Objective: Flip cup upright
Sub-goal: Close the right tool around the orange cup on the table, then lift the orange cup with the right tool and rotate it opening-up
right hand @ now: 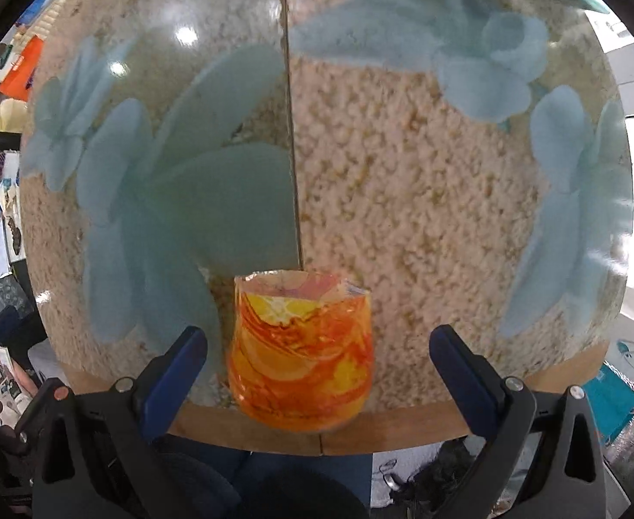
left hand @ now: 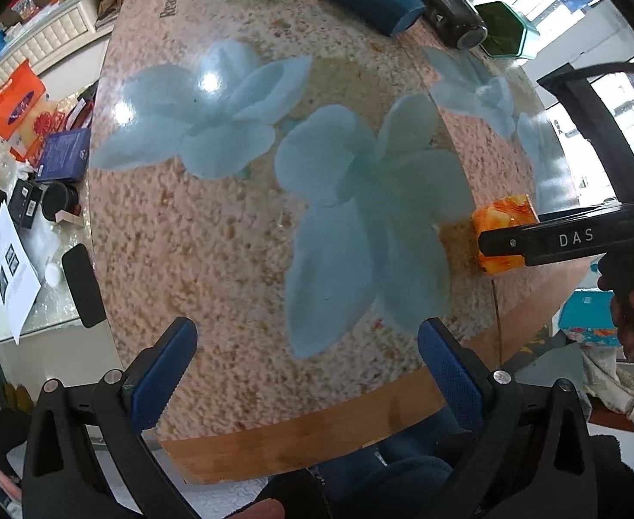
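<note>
A cluttered room surrounded the table [left hand: 239,389], whose glossy top showed pale blue flowers on a pebbled print. The orange swirled cup [right hand: 302,348] stood near the table's front edge, between the spread fingers of the right gripper [right hand: 317,361], untouched; whether its mouth faced up was unclear. The left gripper [left hand: 306,365] hung apart over bare table, holding nothing. The cup looked thin, light and glossy, likely slippery and easily crushed, so a gentle squeeze across its mid-wall seemed wisest.
</note>
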`<state>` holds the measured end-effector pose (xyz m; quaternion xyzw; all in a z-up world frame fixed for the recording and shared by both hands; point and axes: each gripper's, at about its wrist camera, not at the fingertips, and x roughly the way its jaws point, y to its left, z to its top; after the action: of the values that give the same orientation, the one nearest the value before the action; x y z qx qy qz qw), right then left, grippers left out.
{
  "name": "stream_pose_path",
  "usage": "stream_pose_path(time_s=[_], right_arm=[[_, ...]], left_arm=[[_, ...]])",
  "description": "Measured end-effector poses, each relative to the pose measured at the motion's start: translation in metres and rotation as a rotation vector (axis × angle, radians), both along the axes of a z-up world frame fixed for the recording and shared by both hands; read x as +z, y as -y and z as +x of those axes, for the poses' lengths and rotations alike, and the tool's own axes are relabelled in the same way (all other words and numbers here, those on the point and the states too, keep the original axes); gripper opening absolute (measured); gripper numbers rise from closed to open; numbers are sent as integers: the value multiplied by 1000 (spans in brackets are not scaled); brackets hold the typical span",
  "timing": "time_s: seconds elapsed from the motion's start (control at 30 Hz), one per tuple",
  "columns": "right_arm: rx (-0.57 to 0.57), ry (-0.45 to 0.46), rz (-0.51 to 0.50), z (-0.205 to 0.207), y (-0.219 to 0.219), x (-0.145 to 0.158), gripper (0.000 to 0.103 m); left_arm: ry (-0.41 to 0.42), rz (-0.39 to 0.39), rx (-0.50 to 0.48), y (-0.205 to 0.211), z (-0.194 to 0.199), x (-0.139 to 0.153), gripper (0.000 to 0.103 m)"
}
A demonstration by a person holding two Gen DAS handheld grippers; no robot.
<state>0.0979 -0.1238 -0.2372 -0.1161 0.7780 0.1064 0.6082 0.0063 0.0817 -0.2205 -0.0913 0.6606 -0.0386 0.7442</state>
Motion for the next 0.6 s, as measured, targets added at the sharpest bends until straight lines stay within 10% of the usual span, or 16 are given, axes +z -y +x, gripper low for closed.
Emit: stream_pose_path(time_s=[0.17, 0.6], right_arm=[[19, -23, 0, -4, -5, -11, 66], [28, 26, 139, 3, 14, 3, 62]], left_arm=[[-12, -6, 11, -5, -1, -6, 103], [-14, 5, -20, 14, 8, -3, 103]])
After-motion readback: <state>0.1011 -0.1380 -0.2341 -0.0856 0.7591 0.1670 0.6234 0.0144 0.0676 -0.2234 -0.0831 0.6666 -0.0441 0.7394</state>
